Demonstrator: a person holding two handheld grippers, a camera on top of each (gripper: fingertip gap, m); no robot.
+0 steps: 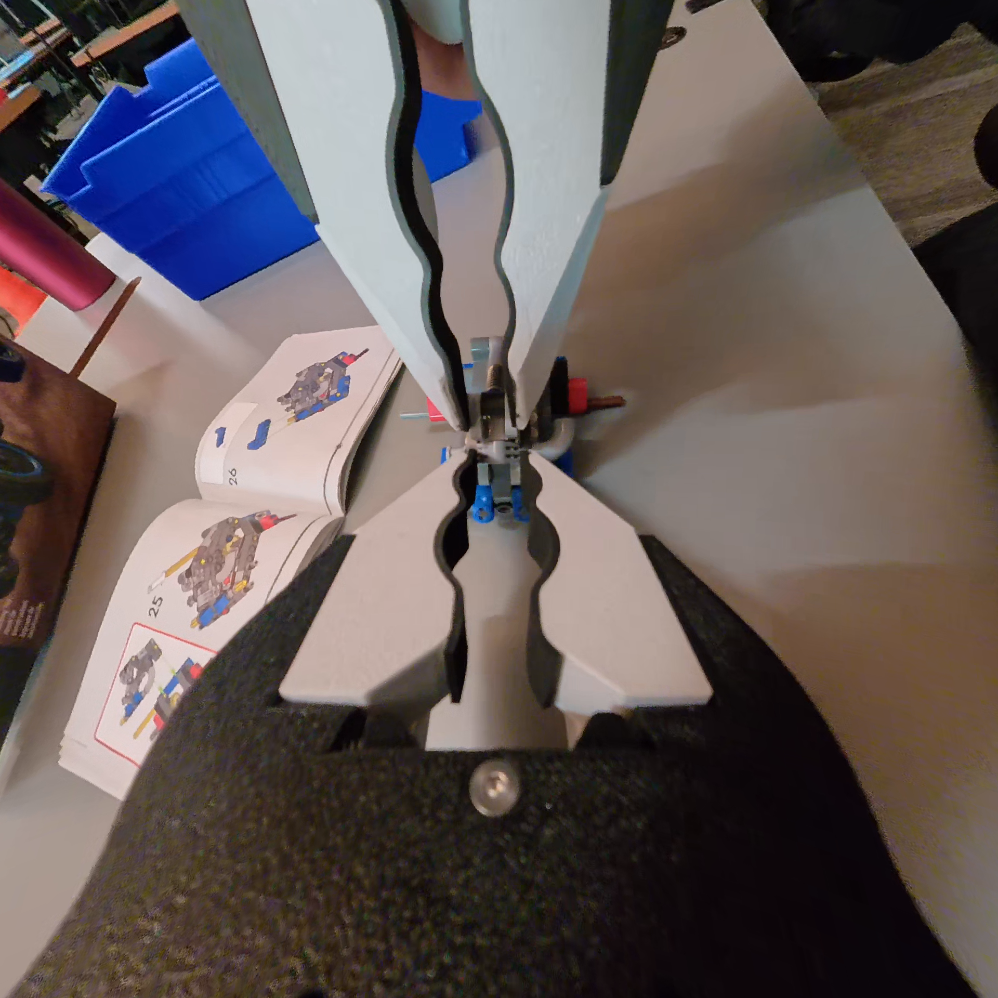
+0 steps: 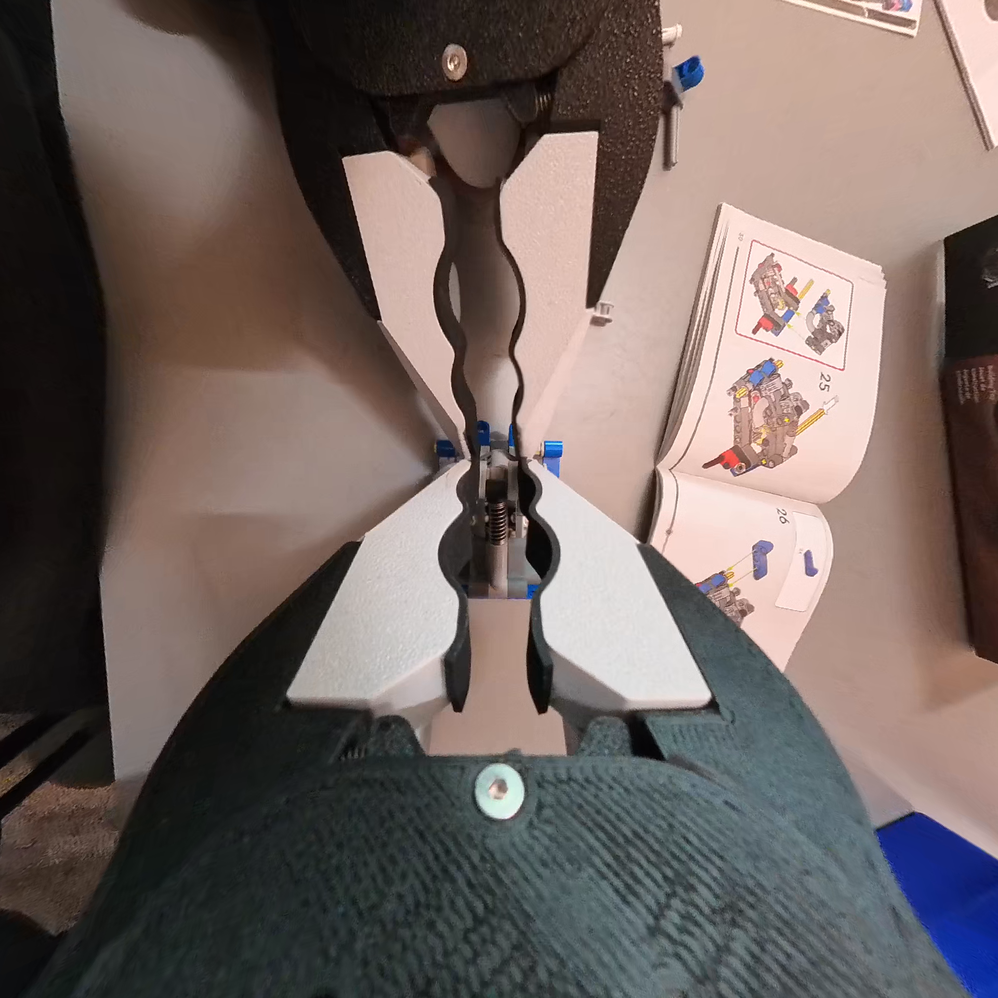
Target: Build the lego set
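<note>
A: Where is the model (image 1: pixel 494 432)?

B: Just above the table (image 1: pixel 756 378), pinched from opposite ends by your left gripper (image 1: pixel 497 464) and right gripper (image 2: pixel 499 475), both nearly closed on it.

A: Handling?

B: Probably light, stiff, but joints pop; grip the grey frame, not the spring (image 2: pixel 498 521).

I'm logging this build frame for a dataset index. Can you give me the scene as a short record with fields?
held item: lego assembly, grey with blue and red parts
left gripper: shut on the assembly's near end
right gripper: shut on it from the opposite end
surface: pale table
instructions: open booklet, left of the grippers in the left wrist view
storage: blue bin, behind the booklet
loose parts: small pieces on the table
</note>
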